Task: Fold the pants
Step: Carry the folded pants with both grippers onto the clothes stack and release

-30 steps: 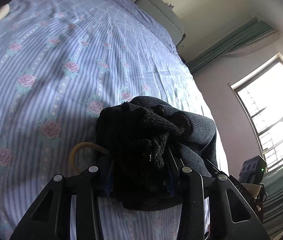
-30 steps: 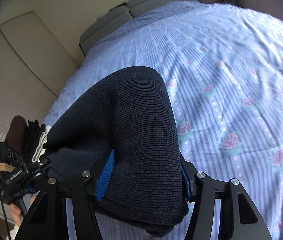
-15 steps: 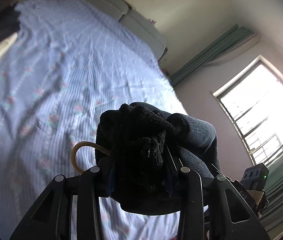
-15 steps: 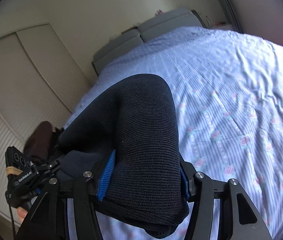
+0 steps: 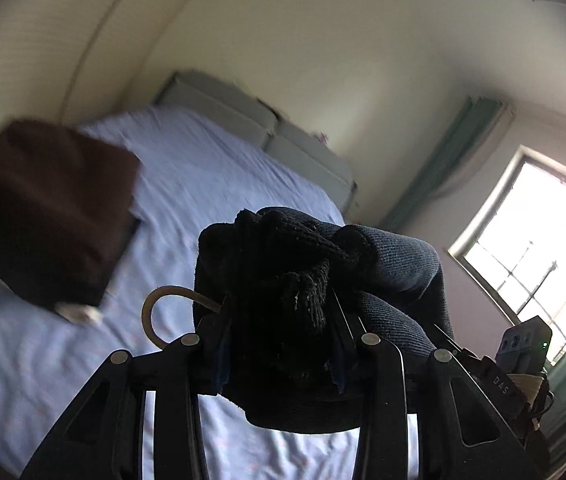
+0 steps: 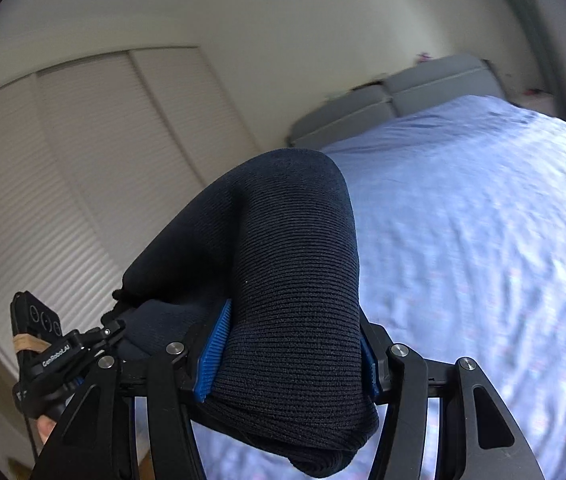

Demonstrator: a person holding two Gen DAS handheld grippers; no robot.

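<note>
The dark knitted pants [image 5: 303,280] are bundled up and held in the air above the bed between both grippers. In the left wrist view, my left gripper [image 5: 281,344] is shut on one bunched end of the pants, with a tan elastic loop [image 5: 155,312] sticking out to its left. Seen from the right wrist, my right gripper [image 6: 287,356] is shut on the thick rounded fold of the pants [image 6: 291,264], its blue pads pressing both sides. The other gripper [image 6: 55,356] shows at the lower left, gripping the far end of the same bundle.
Below lies the bed [image 6: 483,240] with its blue striped floral sheet and grey headboard [image 6: 403,92]. A brown folded garment [image 5: 55,208] rests on the bed's left side. White louvred closet doors [image 6: 63,160] stand on the left, and a bright window [image 5: 535,248] with green curtains on the right.
Both grippers have risen and tilted upward with the pants still clamped. The bed has dropped lower in both views, and the walls, closet and brown garment have come into sight.
</note>
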